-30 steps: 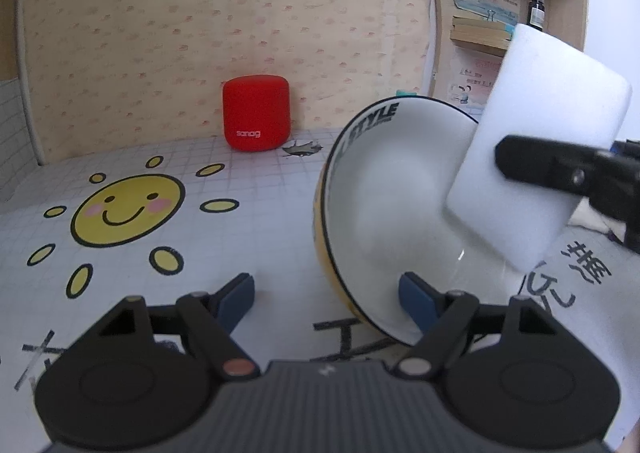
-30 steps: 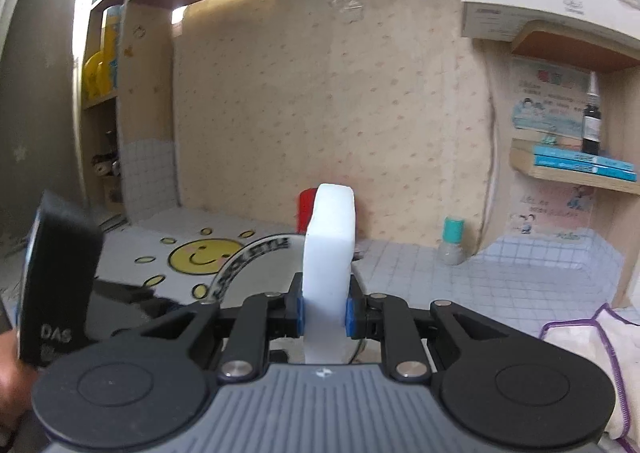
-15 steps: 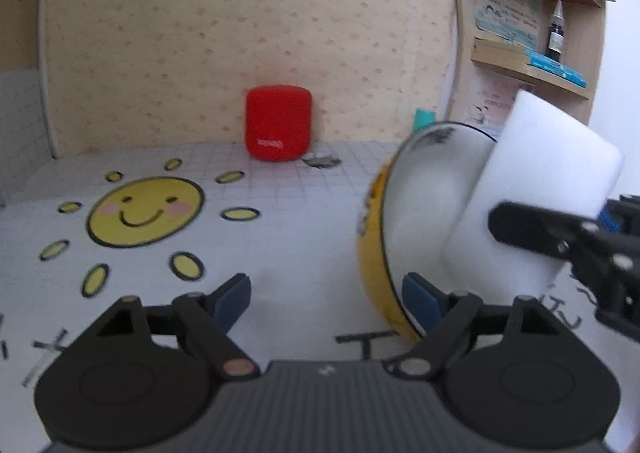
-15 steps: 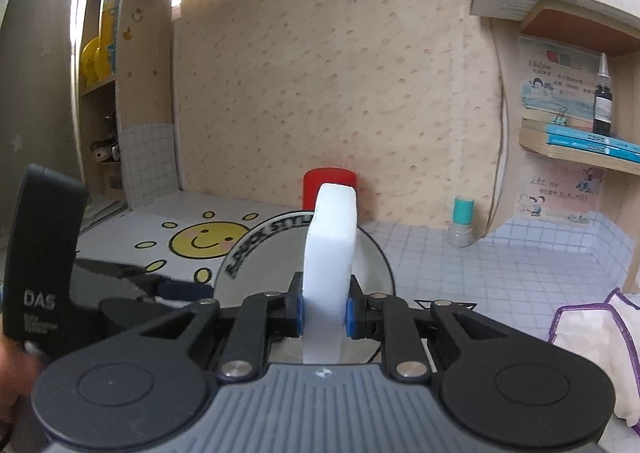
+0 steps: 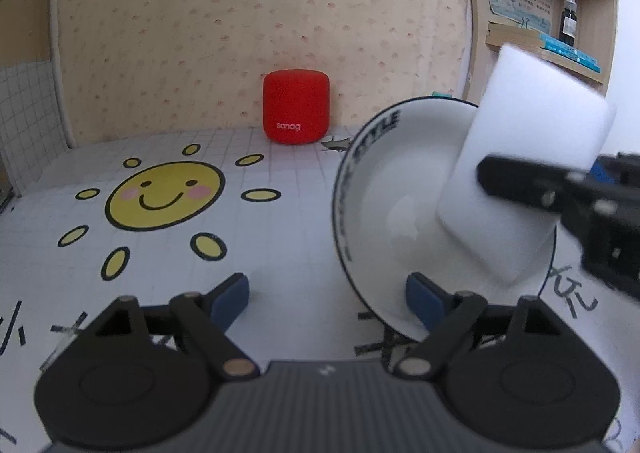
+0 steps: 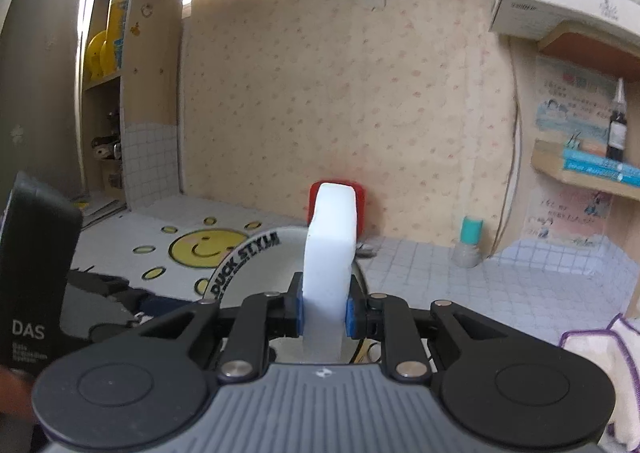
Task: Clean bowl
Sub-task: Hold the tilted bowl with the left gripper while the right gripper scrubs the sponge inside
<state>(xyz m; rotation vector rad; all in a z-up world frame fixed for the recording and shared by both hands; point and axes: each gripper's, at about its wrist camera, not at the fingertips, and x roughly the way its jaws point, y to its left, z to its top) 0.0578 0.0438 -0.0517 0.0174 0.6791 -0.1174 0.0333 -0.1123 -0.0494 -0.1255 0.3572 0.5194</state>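
Observation:
A white bowl (image 5: 384, 205) with a black lettered rim stands almost on edge on the table, its inside facing right. My left gripper (image 5: 326, 297) is low in front of it and its jaws are opening. The right pad (image 5: 424, 301) is against the bowl's inside near the lower rim, while the left pad (image 5: 230, 295) stands well clear of the outside. My right gripper (image 5: 492, 173) comes in from the right, shut on a white sponge (image 5: 520, 181) that reaches into the bowl. In the right wrist view the sponge (image 6: 330, 253) stands upright between the blue pads of the right gripper (image 6: 324, 311), above the bowl (image 6: 248, 265).
A red speaker (image 5: 296, 109) stands at the back wall. A sun drawing (image 5: 164, 193) covers the table mat on the left. A teal-capped bottle (image 6: 470, 241) and a purple-edged white cloth (image 6: 600, 353) lie to the right. Wall shelves (image 5: 548, 41) hang at upper right.
The left jaws have spread wider. The bowl has tipped from leaning back to nearly on edge. The sponge has stayed inside the bowl, held as before.

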